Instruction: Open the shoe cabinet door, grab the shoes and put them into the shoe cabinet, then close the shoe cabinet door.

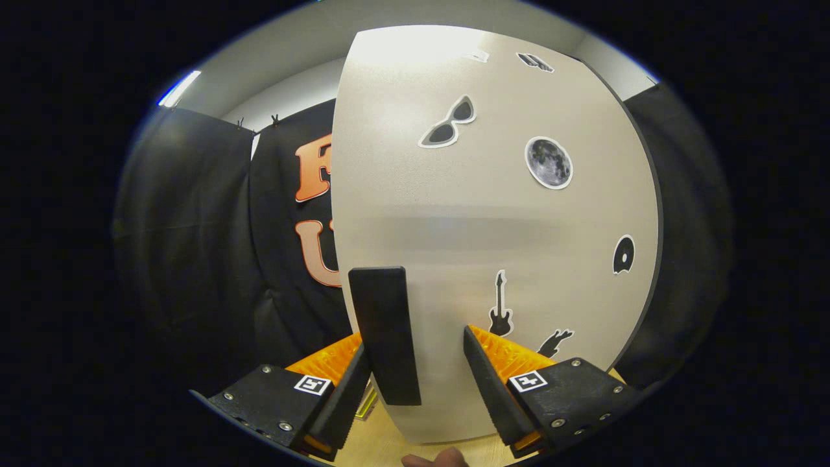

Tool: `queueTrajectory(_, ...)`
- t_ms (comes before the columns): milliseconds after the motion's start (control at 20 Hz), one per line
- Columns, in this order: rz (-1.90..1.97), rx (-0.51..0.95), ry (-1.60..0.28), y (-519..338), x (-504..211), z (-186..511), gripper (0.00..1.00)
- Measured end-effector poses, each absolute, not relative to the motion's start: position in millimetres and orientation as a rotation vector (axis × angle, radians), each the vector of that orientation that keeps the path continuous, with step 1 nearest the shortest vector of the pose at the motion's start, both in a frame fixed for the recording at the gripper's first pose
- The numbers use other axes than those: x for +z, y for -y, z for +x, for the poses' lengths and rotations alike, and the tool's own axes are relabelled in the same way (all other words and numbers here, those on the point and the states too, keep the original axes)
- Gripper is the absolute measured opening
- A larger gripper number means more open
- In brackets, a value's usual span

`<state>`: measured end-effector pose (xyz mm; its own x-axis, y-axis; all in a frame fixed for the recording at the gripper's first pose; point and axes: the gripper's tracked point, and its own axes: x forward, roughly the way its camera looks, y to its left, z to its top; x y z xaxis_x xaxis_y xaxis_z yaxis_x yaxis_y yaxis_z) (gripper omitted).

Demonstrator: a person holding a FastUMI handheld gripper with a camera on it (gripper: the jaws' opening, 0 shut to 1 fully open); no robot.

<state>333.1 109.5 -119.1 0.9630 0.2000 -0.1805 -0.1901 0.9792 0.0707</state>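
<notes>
Right at the near edge, a bit of a person's hand (436, 459) is peeking in over the pale wooden worktop (376, 447), just below the gap between the fingers. Above it, the hand-held gripper (418, 383) is sitting with its two fingers spread apart, released rather than clenched. The left finger (343, 395) is lying just beside a dark upright handle (386, 334), though whether it is touching the handle is hard to tell; the right finger (493, 389) is standing clear of the handle with bare door panel showing in between, so both fingers are not pressing on anything.

The handle is standing upright between the fingers, closer to the left one, and it is fixed near the left edge of the shoe cabinet door (480, 220). That door is rising directly ahead, a pale, lightly speckled panel with a dark rim down its right side, reaching up well beyond the fingertips. Stickers are dotting its face: a guitar (500, 305) just beyond the right finger, a sunglasses shape (449, 123) higher up, a round moon (548, 163) to the right of it, and a small disc (623, 254) near the right rim.

Further back, to the left of the door, black cloth (194, 227) is hanging as the booth's wall, with a light-coloured room wall (285, 97) showing above it.
</notes>
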Motion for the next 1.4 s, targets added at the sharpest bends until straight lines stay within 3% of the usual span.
queueTrajectory(900, -0.025, 0.066, -0.184, -93.7, -124.2, 347.0, 0.88)
queueTrajectory(1400, 0.050, 0.095, -0.183, -91.4, -88.9, 244.6, 0.88)
